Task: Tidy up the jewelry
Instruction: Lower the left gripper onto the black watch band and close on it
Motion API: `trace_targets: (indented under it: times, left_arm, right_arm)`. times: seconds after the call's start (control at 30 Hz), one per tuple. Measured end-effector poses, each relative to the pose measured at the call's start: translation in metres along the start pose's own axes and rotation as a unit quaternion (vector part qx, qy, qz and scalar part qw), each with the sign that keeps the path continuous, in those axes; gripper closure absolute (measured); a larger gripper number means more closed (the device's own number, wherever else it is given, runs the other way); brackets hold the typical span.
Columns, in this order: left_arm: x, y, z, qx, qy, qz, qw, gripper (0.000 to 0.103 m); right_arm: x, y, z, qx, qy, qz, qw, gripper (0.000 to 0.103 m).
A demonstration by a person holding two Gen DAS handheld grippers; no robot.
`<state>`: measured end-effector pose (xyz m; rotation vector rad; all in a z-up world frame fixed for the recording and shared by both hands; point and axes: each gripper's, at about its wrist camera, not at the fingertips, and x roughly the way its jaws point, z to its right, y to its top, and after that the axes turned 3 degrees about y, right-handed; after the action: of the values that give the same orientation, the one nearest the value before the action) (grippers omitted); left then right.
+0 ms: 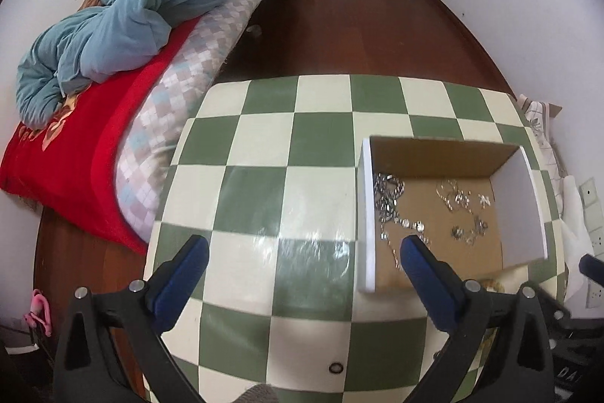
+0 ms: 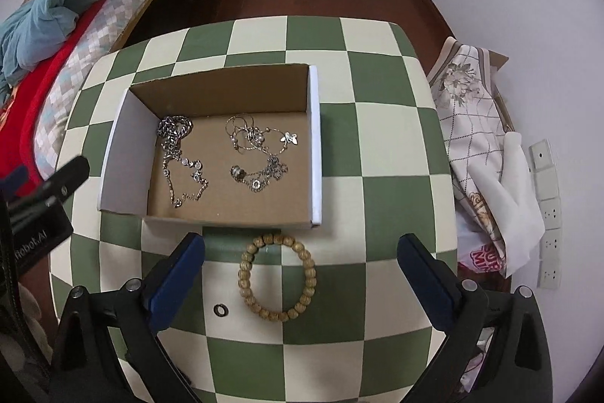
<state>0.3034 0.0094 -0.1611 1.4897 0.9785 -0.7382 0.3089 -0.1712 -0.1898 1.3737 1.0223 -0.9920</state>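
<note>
**Both hand-held grippers spread wide over the checkered surface, jewelry sitting in the box and one bracelet outside it**

Left wrist view, left to right: a bed (image 1: 124, 89) with a red blanket and a bunched blue quilt is lying off to the left of the left hand-held gripper (image 1: 305, 248). Its jaws are standing wide apart, nothing between them but the green-and-cream checkered surface (image 1: 264, 146). A small dark ring (image 1: 335, 368) is lying on the surface near the gripper's base. The cardboard box (image 1: 445, 157) is sitting ahead and to the right, its near left corner just behind the right blue fingertip. Silver chains (image 1: 389, 203) are lying along the box's left wall, more silver pieces to the right of them on the box floor.

Right wrist view, left to right: part of the other gripper is poking in at the far left edge. The right hand-held gripper (image 2: 301, 244) is hanging jaws wide apart, gripping nothing. The wooden bead bracelet (image 2: 276, 276) is lying flat on the surface between the two blue fingers, touching neither, just in front of the box's (image 2: 226, 85) near wall. Inside the box, a chunky silver chain (image 2: 177, 153) is sitting left, thin hoops and a necklace (image 2: 260, 150) right. Folded patterned cloth (image 2: 472, 123) is lying beyond the surface's right edge.
</note>
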Motion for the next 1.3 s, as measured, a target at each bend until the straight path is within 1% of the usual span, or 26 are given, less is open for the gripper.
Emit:
trace_targets:
  times: [0.07,0.27,0.6,0.7,0.8,0.9,0.97,1.03,1.07,1.1,1.13,1.17,1.23,1.3]
  left_arm:
    - [-0.007,-0.006,0.000,0.001,0.004,0.009,1.0000,0.000]
    - [-0.037,-0.022,-0.002,-0.001,0.001,0.036,0.9993,0.000]
    - [-0.101,-0.046,-0.019,-0.007,0.004,0.101,0.9948,0.000]
    - [-0.116,-0.053,-0.025,-0.011,-0.001,0.110,0.9938,0.000]
    - [-0.127,-0.063,-0.029,-0.010,-0.001,0.116,0.9932,0.000]
    - [-0.128,-0.080,-0.033,-0.012,-0.002,0.101,0.9948,0.000]
    - [-0.117,-0.097,-0.034,-0.014,-0.005,0.078,0.9969,0.000]
    - [-0.099,-0.117,-0.034,-0.016,-0.006,0.042,0.9990,0.000]
    - [-0.090,-0.124,-0.034,-0.016,-0.010,0.025,0.9995,0.000]
    - [-0.081,-0.132,-0.032,-0.017,-0.015,0.009,0.9997,0.000]
    - [-0.070,-0.142,-0.030,-0.016,-0.018,-0.012,0.9996,0.000]
    - [-0.060,-0.151,-0.027,-0.016,-0.024,-0.031,0.9991,0.000]
    - [-0.041,-0.167,-0.020,-0.020,-0.035,-0.063,0.9972,0.002]
    - [-0.028,-0.176,-0.014,-0.024,-0.046,-0.084,0.9951,0.003]
  right_arm:
    - [-0.005,-0.005,0.001,0.000,-0.002,0.010,1.000,0.000]
    - [-0.032,-0.024,0.000,-0.006,-0.007,0.052,0.999,0.000]
    - [-0.101,-0.057,-0.001,-0.005,-0.024,0.143,0.989,0.000]
    - [-0.121,-0.067,-0.003,-0.007,-0.021,0.162,0.987,0.000]
    - [-0.131,-0.080,-0.003,-0.004,-0.008,0.166,0.986,0.000]
    - [-0.128,-0.094,-0.001,-0.001,0.003,0.152,0.988,0.000]
    - [-0.120,-0.106,0.001,0.004,0.006,0.138,0.990,0.001]
    - [-0.108,-0.119,0.004,0.005,0.004,0.121,0.993,0.003]
    - [-0.102,-0.125,0.005,0.007,0.002,0.114,0.993,0.012]
    - [-0.093,-0.130,0.008,0.010,0.003,0.105,0.994,0.026]
    - [-0.083,-0.134,0.010,0.013,0.002,0.092,0.996,0.032]
    - [-0.075,-0.137,0.013,0.014,0.001,0.082,0.997,0.036]
    - [-0.058,-0.142,0.018,0.020,0.007,0.065,0.998,0.036]
    - [-0.043,-0.145,0.023,0.022,0.006,0.052,0.998,0.036]
